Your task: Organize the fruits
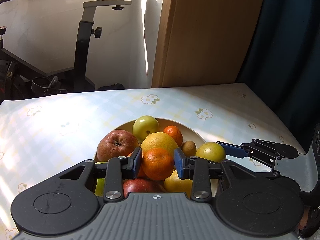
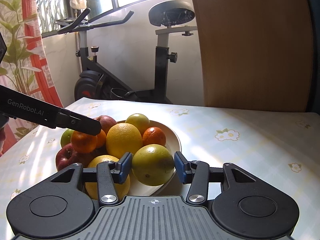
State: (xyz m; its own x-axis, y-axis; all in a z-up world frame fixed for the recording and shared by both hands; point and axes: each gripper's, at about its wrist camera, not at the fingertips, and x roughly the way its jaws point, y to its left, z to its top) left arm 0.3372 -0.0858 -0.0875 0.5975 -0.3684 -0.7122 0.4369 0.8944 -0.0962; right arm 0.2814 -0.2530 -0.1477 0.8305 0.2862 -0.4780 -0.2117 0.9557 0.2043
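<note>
Gripping a small orange [image 1: 158, 163], the left gripper [image 1: 158, 163] has its blue pads pressed on both sides of the fruit, over the white bowl [image 1: 197, 135] of fruit. The right gripper [image 2: 153, 167] is closed on a yellow-green citrus fruit [image 2: 153, 165] at the bowl's near edge; its left pad touches the peel, and the right pad looks to be touching too, though that side is harder to read. Heaped in the bowl are a big yellow orange [image 2: 124, 140], a wrinkled red apple [image 1: 117, 145], a green apple [image 1: 145, 127], a kiwi [image 1: 189, 147] and a second small orange [image 1: 173, 133]. The bowl stands on a table [image 1: 60, 124] with a flowered cloth. An exercise bike [image 2: 128, 68] stands behind, near the wall.
</note>
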